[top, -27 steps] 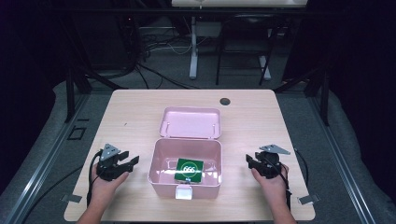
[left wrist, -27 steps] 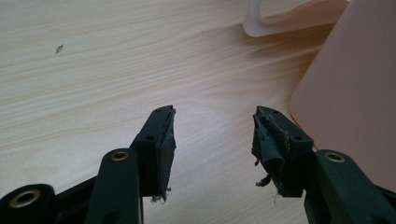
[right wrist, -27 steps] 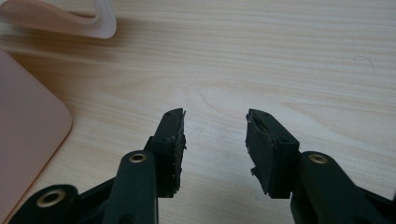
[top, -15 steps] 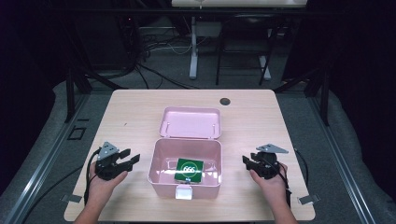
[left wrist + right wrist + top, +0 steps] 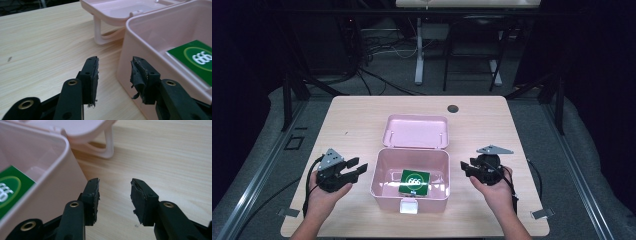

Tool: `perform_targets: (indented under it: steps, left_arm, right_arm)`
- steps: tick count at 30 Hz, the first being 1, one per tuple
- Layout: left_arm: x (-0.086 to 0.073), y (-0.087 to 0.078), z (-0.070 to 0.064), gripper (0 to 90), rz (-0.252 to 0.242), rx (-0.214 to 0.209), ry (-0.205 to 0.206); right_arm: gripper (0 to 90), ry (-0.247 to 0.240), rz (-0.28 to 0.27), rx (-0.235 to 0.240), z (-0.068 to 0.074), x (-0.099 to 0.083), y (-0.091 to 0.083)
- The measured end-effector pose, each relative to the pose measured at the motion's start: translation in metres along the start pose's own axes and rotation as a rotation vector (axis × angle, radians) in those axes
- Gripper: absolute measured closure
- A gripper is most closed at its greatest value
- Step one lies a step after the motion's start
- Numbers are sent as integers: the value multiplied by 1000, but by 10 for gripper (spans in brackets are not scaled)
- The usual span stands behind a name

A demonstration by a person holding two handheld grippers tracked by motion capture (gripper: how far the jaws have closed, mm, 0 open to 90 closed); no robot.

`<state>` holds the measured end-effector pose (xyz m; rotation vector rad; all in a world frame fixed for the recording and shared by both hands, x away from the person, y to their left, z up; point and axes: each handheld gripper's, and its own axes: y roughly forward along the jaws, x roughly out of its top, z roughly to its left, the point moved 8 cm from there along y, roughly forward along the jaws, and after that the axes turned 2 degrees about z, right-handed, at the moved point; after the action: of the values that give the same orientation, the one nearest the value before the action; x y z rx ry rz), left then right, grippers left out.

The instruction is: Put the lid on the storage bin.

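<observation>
The pink box [image 5: 410, 192] is sitting open at the table's [image 5: 362, 115] near-middle, its lid [image 5: 415, 132] lying back behind it and a green card [image 5: 415, 182] lying flat inside. The left gripper [image 5: 357, 167] is hovering just beside the box's left wall, jaws parted and holding nothing. The right gripper [image 5: 466, 169] is hovering near the right wall, jaws likewise parted and empty, box outside its fingers [image 5: 91, 195].
</observation>
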<state>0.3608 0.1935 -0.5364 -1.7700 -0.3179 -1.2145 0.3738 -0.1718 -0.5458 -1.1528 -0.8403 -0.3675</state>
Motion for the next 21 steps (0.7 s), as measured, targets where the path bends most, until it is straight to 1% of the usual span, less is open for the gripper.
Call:
perform_targets:
  steps: [1,2,3,4,5,6,7,9,10,11,13,17,18,21]
  left_arm:
    - [2,-1,-2,579,2,-7,-2]
    - [3,-1,-2,579,-3,-8,-4]
    - [4,-2,-4,579,0,-15,-3]
    - [6,-2,-5,577,-2,-18,-3]
    - [8,-2,-6,577,-6,-18,-3]
    - [9,-3,-8,575,-2,-22,-2]
    - [11,-2,-9,575,-7,-24,-2]
    - [14,-3,-12,575,-4,-33,-1]
    - [16,-3,-13,577,-5,-35,8]
    - [20,-2,-17,577,3,-42,13]
    - [22,-2,-18,577,6,-46,15]
    - [30,0,-23,577,13,-65,25]
    - [31,0,-23,578,15,-66,26]
    - [35,2,-23,585,13,-76,16]
  right_arm:
    - [581,7,-8,3,0,4,-1]
    - [587,16,-33,-5,0,11,-4]
    - [593,7,-44,-7,-1,14,-5]
    - [596,15,-47,11,1,23,-7]
    - [596,15,-47,11,1,23,-7]
    - [592,29,-27,43,3,29,-7]
    - [592,29,-27,43,3,29,-7]
    - [592,48,3,61,4,34,-6]
    - [592,50,35,58,5,39,-4]
    - [592,39,43,54,5,42,-3]
    - [592,30,47,46,6,45,-3]
    - [590,-22,62,8,9,62,-2]
    - [589,-23,57,7,10,66,-2]
    - [589,-26,68,1,11,77,0]
